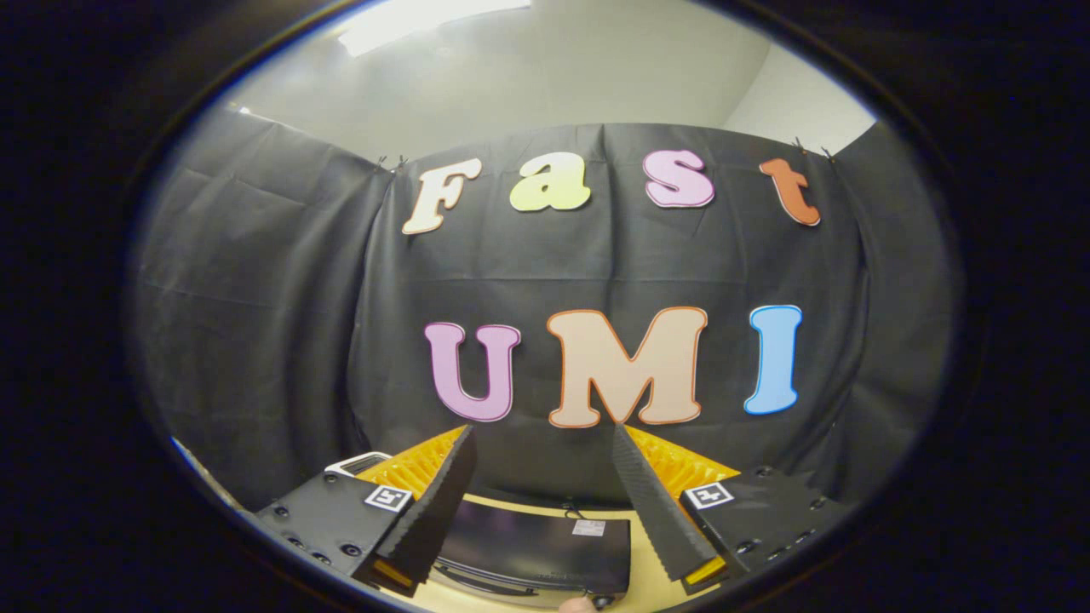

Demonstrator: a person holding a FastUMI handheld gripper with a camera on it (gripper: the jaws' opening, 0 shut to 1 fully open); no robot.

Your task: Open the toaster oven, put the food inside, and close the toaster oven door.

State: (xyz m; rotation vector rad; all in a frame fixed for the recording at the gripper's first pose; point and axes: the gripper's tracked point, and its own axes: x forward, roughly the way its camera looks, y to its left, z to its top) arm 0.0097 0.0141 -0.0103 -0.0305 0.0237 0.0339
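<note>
A: What is shown, largest first?

B: The booth wall [545,281] is seen across the middle of the frame, with a pale ceiling [545,68] in the upper part. At lower centre the top of the oven [532,545], a dark box, is seen resting on a light table [647,587]. The gripper [545,451] is seen at the bottom, its fingers spread apart with nothing held between them; the oven lies between and below the fingers. A white handle-like piece [358,463] is glimpsed at lower left, behind the left finger mount. A small rounded object [579,604] is cut off at the bottom edge and cannot be identified.

A: How should the step in hand be done?

B: The task is judged to be at its start. The door and its handle are hidden, so the gripper would best be tilted downward until the handle is found, then the handle taken squarely and swung along its hinge arc.

A: And the containers?

B: The oven's interior cannot be seen. The food cannot be made out.
</note>
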